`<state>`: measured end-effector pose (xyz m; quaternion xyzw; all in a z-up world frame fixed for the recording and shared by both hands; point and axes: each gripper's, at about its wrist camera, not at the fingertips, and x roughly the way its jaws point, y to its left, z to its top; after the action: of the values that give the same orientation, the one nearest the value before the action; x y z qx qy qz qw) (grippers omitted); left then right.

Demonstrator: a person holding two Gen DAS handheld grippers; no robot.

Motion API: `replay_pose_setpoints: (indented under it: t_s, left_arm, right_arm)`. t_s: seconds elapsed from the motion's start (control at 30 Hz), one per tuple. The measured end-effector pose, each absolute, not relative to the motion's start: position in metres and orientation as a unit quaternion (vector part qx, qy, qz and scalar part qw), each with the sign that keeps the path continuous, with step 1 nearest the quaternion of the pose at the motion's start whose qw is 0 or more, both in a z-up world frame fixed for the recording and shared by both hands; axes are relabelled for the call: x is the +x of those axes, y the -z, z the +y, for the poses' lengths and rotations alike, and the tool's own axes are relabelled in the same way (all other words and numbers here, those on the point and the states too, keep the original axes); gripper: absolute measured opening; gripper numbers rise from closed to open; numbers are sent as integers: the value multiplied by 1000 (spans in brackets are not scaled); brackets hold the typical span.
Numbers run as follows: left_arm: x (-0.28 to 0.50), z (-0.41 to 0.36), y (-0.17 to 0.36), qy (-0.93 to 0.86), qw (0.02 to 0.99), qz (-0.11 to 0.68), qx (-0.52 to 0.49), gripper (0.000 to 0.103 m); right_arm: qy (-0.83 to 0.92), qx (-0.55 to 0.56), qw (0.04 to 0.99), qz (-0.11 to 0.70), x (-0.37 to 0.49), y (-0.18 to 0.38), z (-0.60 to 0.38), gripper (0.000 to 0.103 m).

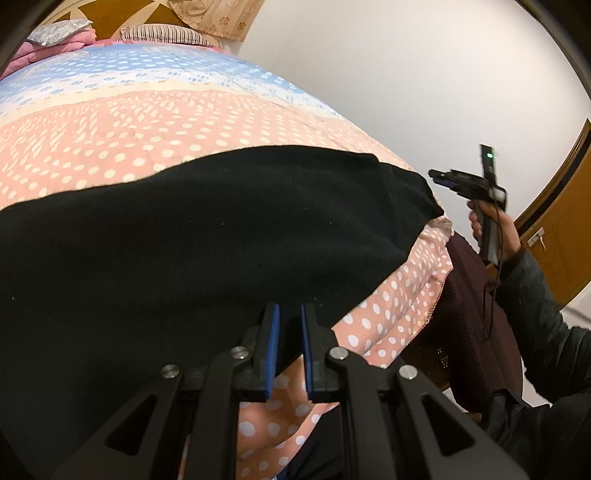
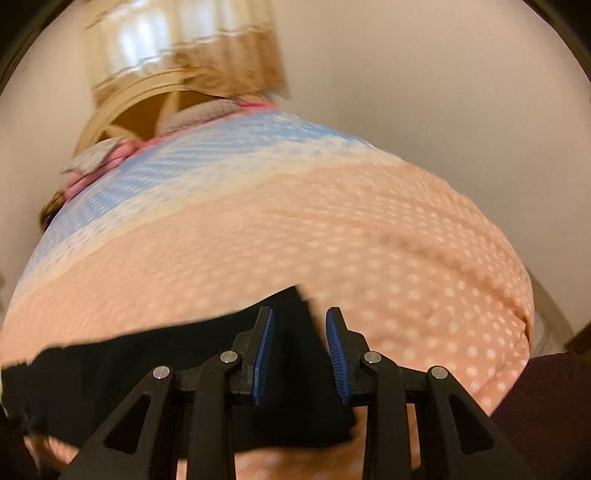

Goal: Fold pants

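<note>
The black pants [image 1: 207, 236] lie spread flat across the pink polka-dot bedspread [image 1: 147, 125]. My left gripper [image 1: 290, 314] is open with a narrow gap, empty, at the pants' near edge. The right gripper [image 1: 441, 177] shows in the left wrist view, held up in the air off the bed's right side, past the pants' right end. In the right wrist view, which is blurred, my right gripper [image 2: 300, 317] is open and empty above the right end of the pants [image 2: 184, 369].
The bed [image 2: 369, 236] has a blue band and pillows [image 1: 162, 35] at its far end. A white wall is behind. A dark maroon chair or cloth [image 1: 476, 295] and a wooden door [image 1: 561, 229] stand to the right.
</note>
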<state>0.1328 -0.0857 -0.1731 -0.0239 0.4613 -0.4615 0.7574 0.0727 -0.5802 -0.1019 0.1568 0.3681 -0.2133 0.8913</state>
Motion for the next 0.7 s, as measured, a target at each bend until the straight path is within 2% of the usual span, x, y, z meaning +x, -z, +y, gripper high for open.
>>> replay_pose_setpoints:
  t_s: [0.1,0.13,0.17,0.3,0.5,0.7]
  left_arm:
    - [136,-88,173,462,756,463,-24,13]
    - [136,-88,174,462,755,463,-26,13]
    - [137,-88,174,463,754,465,-28,13]
    - [138,-87,175,465,752,466,-30,13]
    - [138,-87,176,467,751,466,-31,13]
    - [136,-88,175,464,754,464,-30,13]
  right_arm:
    - [180,212,882,380,85,118,-604,31]
    - [178,219,878,387,89,122,-608,19]
    - [168,224,876,393,93,128,-609,2]
    - [140,222,885,385,95,125,-600,2]
    - [195,160,913,321,83,92,-594,1]
    - [208,159,892,369,105,119,-607,3]
